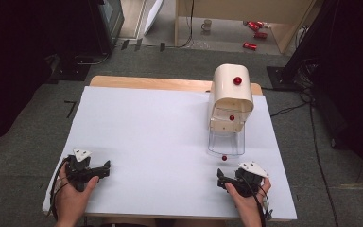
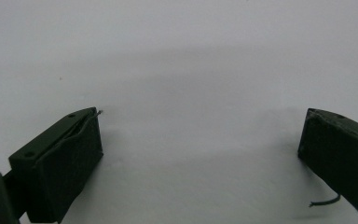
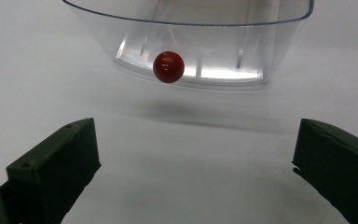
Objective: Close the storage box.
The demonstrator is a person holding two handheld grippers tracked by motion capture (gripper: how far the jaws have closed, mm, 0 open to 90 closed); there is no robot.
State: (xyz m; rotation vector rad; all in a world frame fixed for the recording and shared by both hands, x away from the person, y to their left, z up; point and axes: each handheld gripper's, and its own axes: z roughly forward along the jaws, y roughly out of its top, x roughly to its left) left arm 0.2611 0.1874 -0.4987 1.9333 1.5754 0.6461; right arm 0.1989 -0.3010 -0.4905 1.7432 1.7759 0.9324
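The right gripper (image 3: 196, 158) sat wide open and empty just short of the clear drawer's red knob (image 3: 168, 66) — apparently lined up to grasp it; the left gripper (image 2: 200, 154) rested open, idle, on the worktop (image 1: 146, 132).

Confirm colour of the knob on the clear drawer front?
Red, glossy knob; clearest in the right gripper view.

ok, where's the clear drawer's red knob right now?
In the high view the red knob sits at the front of the pulled-out clear drawer, right side of the table, just ahead of the right gripper; it faces that gripper's open jaws.
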